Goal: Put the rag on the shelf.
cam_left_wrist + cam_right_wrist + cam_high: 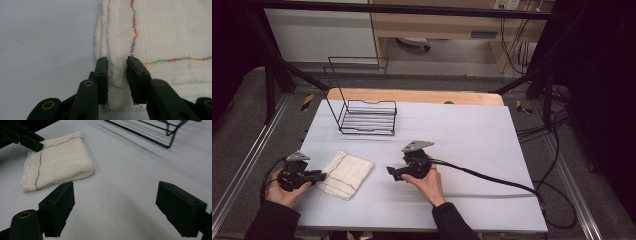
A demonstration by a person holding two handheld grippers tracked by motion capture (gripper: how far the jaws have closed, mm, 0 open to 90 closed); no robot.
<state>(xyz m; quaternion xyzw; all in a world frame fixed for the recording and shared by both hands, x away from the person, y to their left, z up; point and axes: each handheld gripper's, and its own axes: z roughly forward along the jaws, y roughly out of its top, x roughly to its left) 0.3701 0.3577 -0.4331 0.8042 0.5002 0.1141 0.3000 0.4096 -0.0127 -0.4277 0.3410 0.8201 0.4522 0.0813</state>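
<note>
Table (472, 150): white-covered top, with a black wire rack (368, 117) standing at its far left, well apart from the work.

Folded cloth (346, 174): lay flat at the near left of the table, a cream towel in several layers with a line of coloured stitching crossing it. I judged it light, soft and limp; it would sag and could unfold if lifted by a single layer, so a grip should take the whole stack at an edge or corner.

Left gripper (117, 75): sat at the cloth's near edge, its jaws drawn in close around a raised fold of the pile. The fold filled the gap and both pads appeared to press on it, so I logged this as a pinch on the cloth.

Right gripper (115, 207): hovered over bare table just right of the cloth, jaws spread wide, nothing between them. I noted the cloth's rounded folded edge facing it as the likely second hold.
</note>
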